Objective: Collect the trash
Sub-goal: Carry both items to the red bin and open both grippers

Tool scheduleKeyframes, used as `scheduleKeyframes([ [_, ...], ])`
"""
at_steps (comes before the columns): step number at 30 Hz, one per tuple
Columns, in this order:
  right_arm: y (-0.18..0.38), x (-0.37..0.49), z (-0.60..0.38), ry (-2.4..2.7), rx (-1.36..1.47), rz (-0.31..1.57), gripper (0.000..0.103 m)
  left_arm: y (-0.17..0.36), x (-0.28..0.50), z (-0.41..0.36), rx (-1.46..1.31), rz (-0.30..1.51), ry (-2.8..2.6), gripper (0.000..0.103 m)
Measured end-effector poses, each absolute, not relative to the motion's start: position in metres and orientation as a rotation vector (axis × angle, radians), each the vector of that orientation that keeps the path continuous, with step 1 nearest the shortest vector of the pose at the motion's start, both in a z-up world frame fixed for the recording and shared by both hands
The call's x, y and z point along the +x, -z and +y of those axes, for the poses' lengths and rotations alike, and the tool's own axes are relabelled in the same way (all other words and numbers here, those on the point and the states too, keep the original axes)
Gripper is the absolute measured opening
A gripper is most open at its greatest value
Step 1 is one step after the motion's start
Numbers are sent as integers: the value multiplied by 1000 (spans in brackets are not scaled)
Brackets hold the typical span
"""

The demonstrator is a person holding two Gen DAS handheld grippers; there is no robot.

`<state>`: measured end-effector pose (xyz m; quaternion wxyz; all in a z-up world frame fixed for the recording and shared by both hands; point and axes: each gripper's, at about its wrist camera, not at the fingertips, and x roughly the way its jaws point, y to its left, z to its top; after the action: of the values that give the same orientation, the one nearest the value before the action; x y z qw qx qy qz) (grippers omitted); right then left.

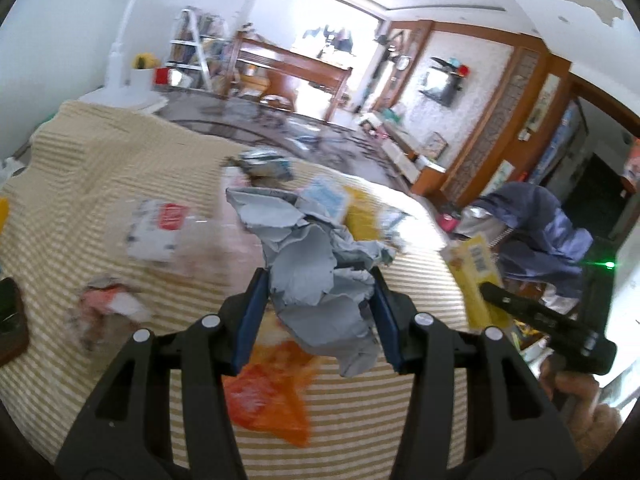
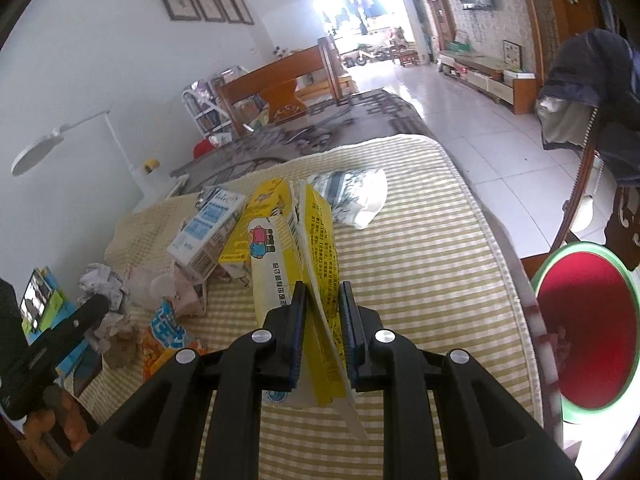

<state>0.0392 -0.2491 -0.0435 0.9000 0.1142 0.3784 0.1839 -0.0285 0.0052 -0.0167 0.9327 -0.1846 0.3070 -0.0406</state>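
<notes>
Over a striped mat littered with trash, the left gripper pinches a crumpled grey paper wad, and the right gripper pinches one flap of a flattened yellow carton. That thin flap could slide from the pads, or the loose wad could shed pieces, since neither grip looks deep. Only the right view shows the red bin at the mat's right edge; only the left shows an orange wrapper near its fingers.
</notes>
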Motion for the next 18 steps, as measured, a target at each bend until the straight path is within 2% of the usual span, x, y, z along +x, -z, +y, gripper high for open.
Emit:
scheduleKeyframes([
  [18,24,33,-323,-210,366,708,16,11,3,-104,-324,696,336,48],
])
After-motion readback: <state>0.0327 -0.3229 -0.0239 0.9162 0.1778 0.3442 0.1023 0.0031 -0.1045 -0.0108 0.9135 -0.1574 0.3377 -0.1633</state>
